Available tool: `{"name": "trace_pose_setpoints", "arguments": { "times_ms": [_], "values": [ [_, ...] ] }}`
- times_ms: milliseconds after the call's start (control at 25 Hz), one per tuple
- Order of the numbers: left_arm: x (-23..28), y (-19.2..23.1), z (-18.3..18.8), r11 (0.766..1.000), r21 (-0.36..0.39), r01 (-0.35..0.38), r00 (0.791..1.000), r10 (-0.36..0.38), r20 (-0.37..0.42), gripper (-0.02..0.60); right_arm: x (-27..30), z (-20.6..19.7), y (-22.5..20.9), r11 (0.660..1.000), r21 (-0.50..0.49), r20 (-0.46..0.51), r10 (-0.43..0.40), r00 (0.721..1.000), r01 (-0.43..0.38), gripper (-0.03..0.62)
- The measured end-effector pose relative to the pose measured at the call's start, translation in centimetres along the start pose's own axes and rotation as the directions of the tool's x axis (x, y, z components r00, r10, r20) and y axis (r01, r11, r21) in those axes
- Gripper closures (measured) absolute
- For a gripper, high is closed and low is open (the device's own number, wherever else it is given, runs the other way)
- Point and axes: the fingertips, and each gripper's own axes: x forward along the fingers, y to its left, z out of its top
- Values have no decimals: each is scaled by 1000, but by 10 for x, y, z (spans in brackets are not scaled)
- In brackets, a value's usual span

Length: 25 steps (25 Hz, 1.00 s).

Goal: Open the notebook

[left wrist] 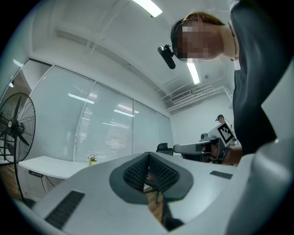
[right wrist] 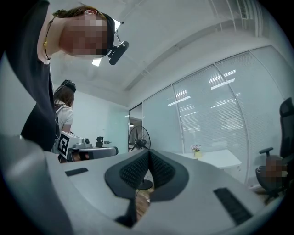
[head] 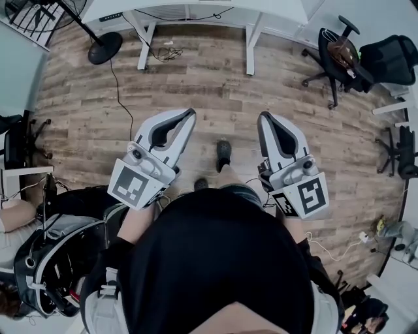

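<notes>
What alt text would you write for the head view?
A person, seen from above, holds the left tongs and right tongs, both shut and empty, over a wood floor. No notebook shows; a fan, desk and chairs stand beyond.

White plastic left gripper (head: 189, 115) & right gripper (head: 264, 117) are showing dk-grey ribbed pads (left wrist: 136, 173), plus b/w square-marker cubes. Grey-brown wood-plank floor (head: 215, 81) is showing streaky grain. Black round-base pedestal fan (head: 104, 47) & black wheeled office chair (head: 336, 53) are contrasting w/ white metal-leg desk (head: 251, 49). Person's black fabric top (head: 215, 261) is reading plain.
</notes>
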Motion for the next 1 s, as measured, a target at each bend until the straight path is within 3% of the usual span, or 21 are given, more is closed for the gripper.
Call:
{"name": "trace_pose_setpoints", "arguments": {
  "times_ms": [440,800,1000],
  "values": [
    [56,81,-7,1000,-4,-29,999,29,-36,569,82,5,-62,1000,5,-35,1,999,-1,590],
    [105,92,-21,996,40,-85,995,88,-56,569,95,0,-120,1000,-1,-24,29,999,-29,591],
    [127,101,-27,994,-2,-106,994,106,-34,569,100,3,-153,999,-1,-8,32,999,-32,591]
  ]
}}
